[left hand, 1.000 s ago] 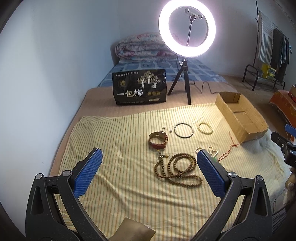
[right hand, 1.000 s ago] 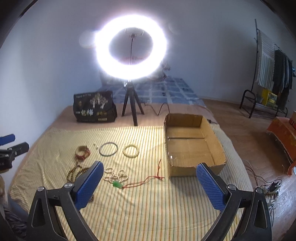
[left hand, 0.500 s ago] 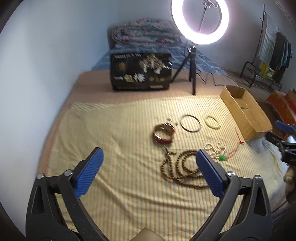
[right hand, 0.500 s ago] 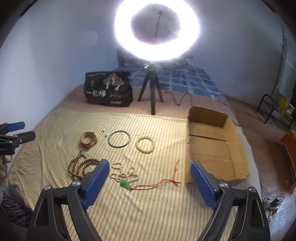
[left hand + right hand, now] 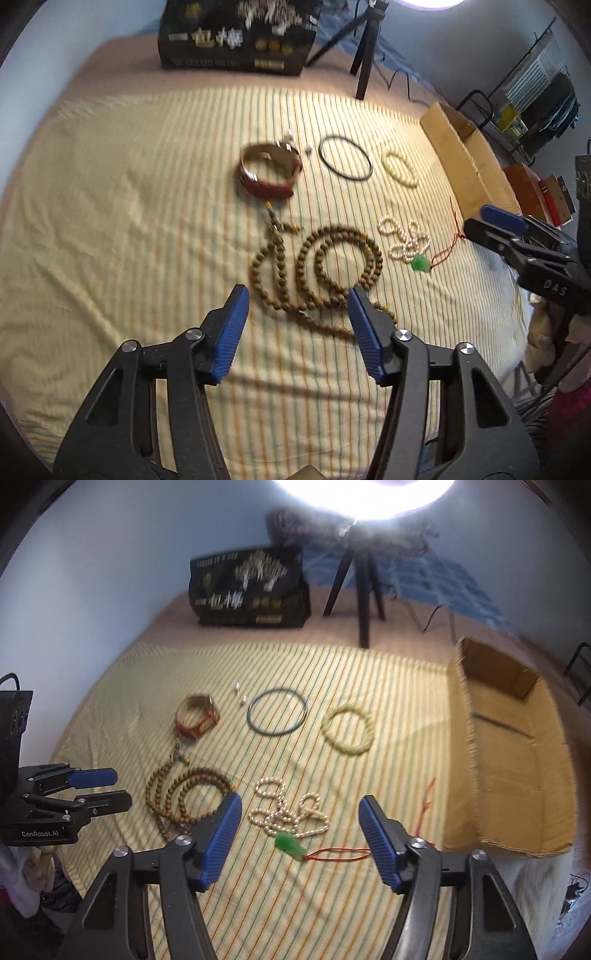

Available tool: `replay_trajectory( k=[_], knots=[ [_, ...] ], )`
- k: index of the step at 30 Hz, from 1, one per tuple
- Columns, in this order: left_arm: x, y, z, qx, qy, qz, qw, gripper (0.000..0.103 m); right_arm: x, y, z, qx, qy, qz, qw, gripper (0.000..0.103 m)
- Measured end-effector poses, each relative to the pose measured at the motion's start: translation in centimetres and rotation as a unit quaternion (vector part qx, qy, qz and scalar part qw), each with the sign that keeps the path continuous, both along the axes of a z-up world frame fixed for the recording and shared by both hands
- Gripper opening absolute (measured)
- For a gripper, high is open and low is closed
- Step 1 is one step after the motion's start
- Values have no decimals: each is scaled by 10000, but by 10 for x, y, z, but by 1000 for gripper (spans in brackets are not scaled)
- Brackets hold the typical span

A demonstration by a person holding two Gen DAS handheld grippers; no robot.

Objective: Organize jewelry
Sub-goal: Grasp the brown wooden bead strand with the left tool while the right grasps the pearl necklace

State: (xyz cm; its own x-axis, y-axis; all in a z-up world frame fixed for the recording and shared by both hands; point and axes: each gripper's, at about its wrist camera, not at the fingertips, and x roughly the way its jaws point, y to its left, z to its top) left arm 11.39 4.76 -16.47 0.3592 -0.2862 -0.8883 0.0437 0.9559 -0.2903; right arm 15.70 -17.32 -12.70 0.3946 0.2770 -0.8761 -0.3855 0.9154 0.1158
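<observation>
Jewelry lies on a yellow striped cloth (image 5: 110, 221). A long brown bead necklace (image 5: 317, 269) is coiled just ahead of my open, empty left gripper (image 5: 297, 297). A white pearl string with a green pendant (image 5: 290, 842) on a red cord lies between the fingers of my open, empty right gripper (image 5: 299, 805). Farther off are a red bracelet (image 5: 269, 175), a black ring bangle (image 5: 345, 162) and a pale bead bracelet (image 5: 347, 731). The brown necklace also shows in the right wrist view (image 5: 184, 794).
An open cardboard box (image 5: 517, 760) sits on the cloth's right side. A black printed bag (image 5: 251, 587) and a ring-light tripod (image 5: 364, 590) stand at the back. A clothes rack (image 5: 532, 92) is beyond the bed at right.
Both grippers have dropped and moved forward toward the jewelry. Their fingers stand closer together than before but are still apart. Nothing has been picked up.
</observation>
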Motion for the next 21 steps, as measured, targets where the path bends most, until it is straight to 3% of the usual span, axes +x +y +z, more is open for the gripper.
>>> replay_trajectory(
  k=[12,21],
  knots=[
    [9,-13,-23,-106,352,-90,9993,56,24,11,-55,-89,869,75,9962,63],
    [16,-22,-37,-149,541,-133,9983,56,33,20,-75,-364,936,209,9947,63]
  ],
)
